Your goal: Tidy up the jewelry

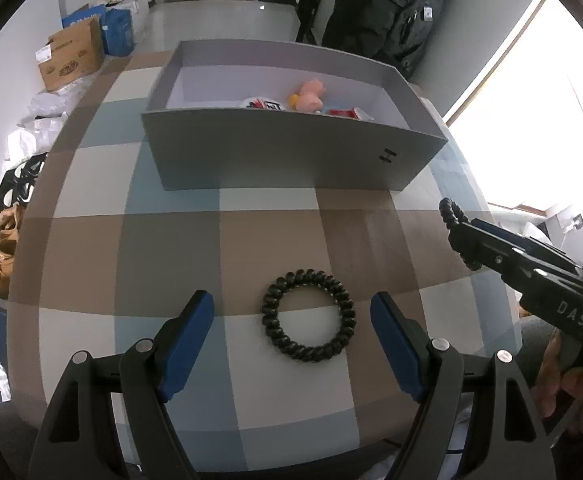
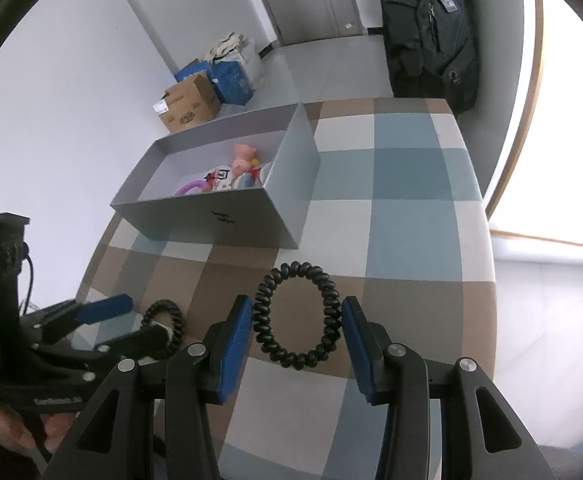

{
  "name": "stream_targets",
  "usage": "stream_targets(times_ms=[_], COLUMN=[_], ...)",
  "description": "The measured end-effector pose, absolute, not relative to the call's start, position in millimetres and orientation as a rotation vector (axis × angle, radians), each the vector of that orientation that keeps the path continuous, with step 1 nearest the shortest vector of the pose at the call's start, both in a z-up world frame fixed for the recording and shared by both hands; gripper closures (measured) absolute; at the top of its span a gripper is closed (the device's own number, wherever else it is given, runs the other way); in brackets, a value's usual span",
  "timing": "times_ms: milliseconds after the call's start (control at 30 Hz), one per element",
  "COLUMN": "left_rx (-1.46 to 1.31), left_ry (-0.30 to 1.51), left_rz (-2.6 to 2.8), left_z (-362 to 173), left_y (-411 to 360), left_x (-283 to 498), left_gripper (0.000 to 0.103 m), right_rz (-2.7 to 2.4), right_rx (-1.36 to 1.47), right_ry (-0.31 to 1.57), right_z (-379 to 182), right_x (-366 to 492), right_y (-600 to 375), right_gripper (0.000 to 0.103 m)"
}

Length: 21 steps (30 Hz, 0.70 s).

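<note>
Between our left gripper's spread fingers lies a black coiled plastic hair tie.
Our right gripper clamps another tie; light, springy, so we pinch across the coil.

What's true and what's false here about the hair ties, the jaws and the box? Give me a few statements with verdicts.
1. A black spiral hair tie lies flat on the checked tablecloth between the open jaws of the left gripper. True.
2. The right gripper is empty. False: its jaws grip a second hair tie, held upright.
3. The gray box holds a pink toy. True.
4. The gray box has a lid on it. False: its top is open and its contents are visible.
</note>
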<state>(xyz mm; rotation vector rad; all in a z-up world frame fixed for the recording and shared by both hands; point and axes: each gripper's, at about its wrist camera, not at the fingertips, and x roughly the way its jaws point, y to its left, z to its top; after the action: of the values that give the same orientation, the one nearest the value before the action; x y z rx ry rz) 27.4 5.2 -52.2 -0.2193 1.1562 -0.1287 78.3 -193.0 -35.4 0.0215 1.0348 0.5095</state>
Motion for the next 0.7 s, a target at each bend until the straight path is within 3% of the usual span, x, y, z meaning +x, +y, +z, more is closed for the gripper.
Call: stream_targets(times_ms=[433, 700], left_rx=[-0.061, 0.009], left_ry=[1.156, 1.154], left_rz=[-0.114, -0.111], left_z=[-56, -56], left_y=[-18, -23], left_x=[31, 27], left_gripper=[0.026, 0.047], right_rz=[0.504, 0.513], right_rx=[0.053, 0.058], right_ry=[1.017, 1.028], right_z=[-31, -33], right_x=[83, 84], right_y=[-196, -194], right_gripper=[0.058, 0.058])
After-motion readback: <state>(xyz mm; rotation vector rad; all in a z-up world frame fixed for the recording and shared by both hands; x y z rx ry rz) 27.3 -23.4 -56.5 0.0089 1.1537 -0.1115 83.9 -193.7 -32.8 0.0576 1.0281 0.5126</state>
